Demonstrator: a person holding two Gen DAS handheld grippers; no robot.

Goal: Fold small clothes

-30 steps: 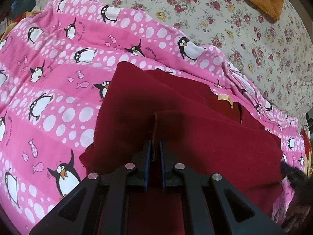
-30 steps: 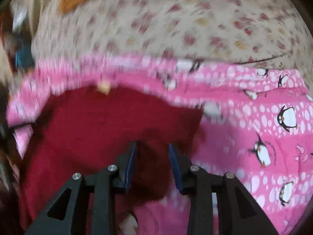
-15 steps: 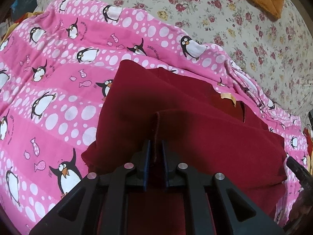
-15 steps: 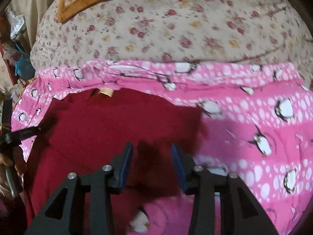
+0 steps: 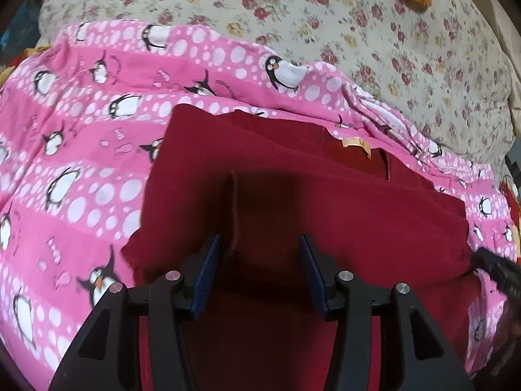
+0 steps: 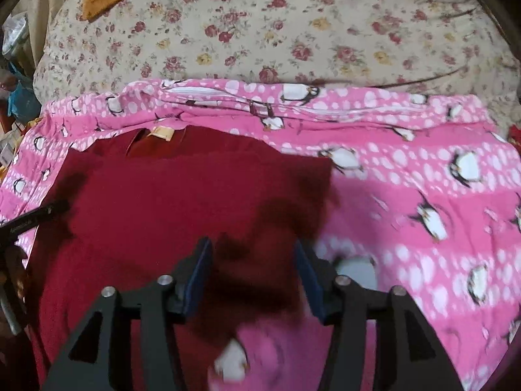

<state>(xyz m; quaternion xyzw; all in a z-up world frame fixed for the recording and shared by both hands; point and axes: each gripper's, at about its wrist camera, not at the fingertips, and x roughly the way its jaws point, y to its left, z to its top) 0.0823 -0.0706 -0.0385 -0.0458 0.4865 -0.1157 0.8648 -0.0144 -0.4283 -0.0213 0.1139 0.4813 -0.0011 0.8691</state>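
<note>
One red garment on pink blanket; both grippers' fingers spread.

open right tool above red garment, penguin blanket

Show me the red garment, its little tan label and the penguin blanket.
red garment (image 5: 325, 215), left wrist view, folded top layer.
tan label (image 5: 355, 143), left wrist view, its middle.
penguin blanket (image 6: 423, 195), right wrist view, bare pink stretch.

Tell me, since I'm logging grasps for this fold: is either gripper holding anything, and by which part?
Nothing is held. The left gripper and the right gripper are both open above the red garment.
</note>
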